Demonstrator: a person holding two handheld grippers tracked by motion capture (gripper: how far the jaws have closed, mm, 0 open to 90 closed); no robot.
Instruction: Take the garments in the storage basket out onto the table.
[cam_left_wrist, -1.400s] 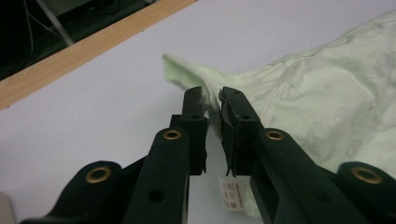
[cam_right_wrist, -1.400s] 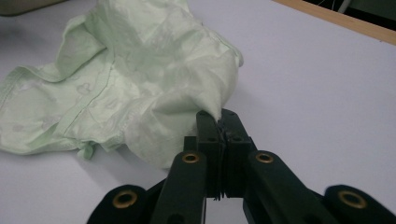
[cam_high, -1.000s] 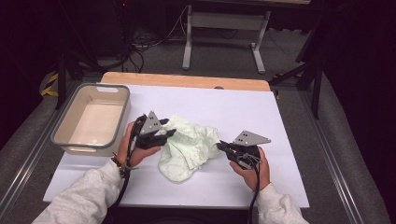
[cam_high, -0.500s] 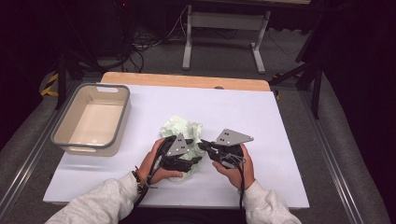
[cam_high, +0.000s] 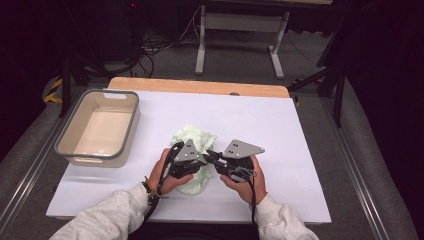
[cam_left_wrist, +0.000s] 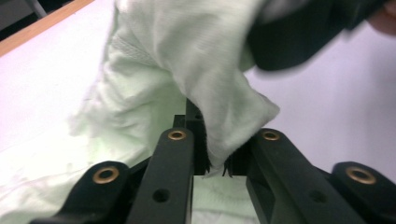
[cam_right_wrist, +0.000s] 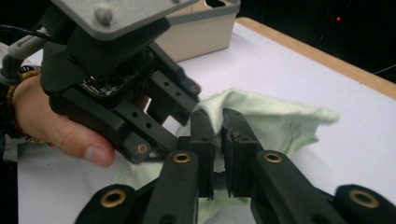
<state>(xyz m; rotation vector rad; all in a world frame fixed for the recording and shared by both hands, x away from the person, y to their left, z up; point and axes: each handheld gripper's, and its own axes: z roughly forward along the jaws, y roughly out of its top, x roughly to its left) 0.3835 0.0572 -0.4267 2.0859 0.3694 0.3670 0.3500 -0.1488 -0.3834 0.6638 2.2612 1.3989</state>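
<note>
Squarely between both jaws (pinched): cloth (cam_high: 195, 142)

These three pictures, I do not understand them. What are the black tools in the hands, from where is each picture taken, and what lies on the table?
No robot is here. A person holds one hand tool in each hand, the left gripper and the right gripper; each has two black jaws.

The high view comes from a fixed camera above the table, looking down. The two close pictures come from small cameras riding on the grippers, looking along their own jaws.

On the white table lie a pale green cloth, crumpled, and at the left a grey-rimmed bin, which looks empty.

In the left gripper view, the jaws have just been closing and pinch a fold of the cloth. In the right gripper view, the jaws, which have just opened a little, stand close on another fold, though I cannot tell if they press it. The left gripper shows right next to them.
</note>
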